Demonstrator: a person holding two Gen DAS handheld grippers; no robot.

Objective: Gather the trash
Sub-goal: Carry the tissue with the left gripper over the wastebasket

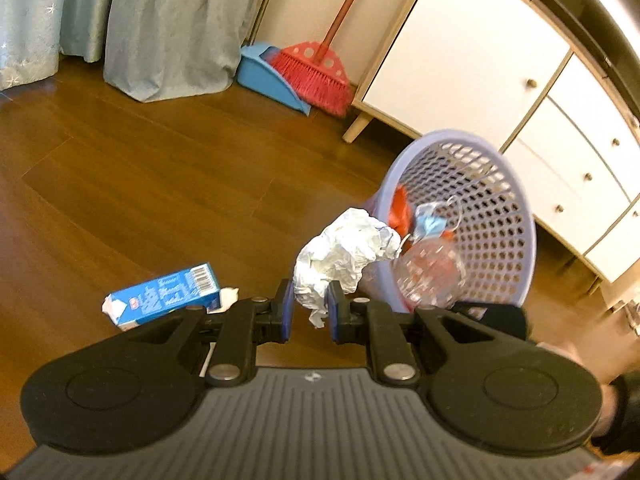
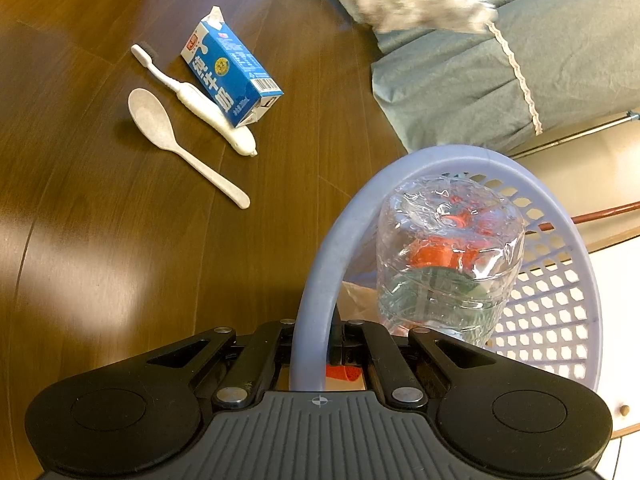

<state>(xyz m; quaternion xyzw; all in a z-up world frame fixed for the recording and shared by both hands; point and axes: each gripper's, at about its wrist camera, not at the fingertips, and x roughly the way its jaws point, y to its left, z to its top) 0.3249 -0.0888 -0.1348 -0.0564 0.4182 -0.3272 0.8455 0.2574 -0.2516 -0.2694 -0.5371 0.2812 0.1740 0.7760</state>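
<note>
Pinching a crumpled ball of white paper [image 1: 344, 258] between its blue pads, the left gripper [image 1: 310, 312] has it held up just in front of the mouth of the basket [image 1: 516, 216], which is tipped toward it. So that piece looks about ready to drop in, but it's not inside yet.

Over on the other side, the right gripper [image 2: 316, 354] is clamped on the basket's lavender rim [image 2: 320, 280], jaws closed around the edge, tilting the whole thing. Inside there's already a crushed clear plastic bottle [image 2: 448, 256] with something red-orange behind it, plus a bit of light blue stuff that I can't really make out. So a few bits are already collected.

What's left, as far as I can see: a blue milk carton [image 2: 230, 76] lying on its side on the wood floor [image 2: 100, 240], with a white toothbrush [image 2: 192, 100] right against it and a pale spoon [image 2: 176, 140] just beside that. Not sure the spoon and toothbrush count as trash, honestly, but they're sitting in the same little pile.

Further out there's a red broom [image 1: 316, 76] and a blue dustpan [image 1: 268, 76] leaning by the white cabinet [image 1: 460, 56], and grey-blue curtains [image 1: 168, 24] hanging to the floor.

I'd call it roughly halfway, maybe a bit more.
</note>
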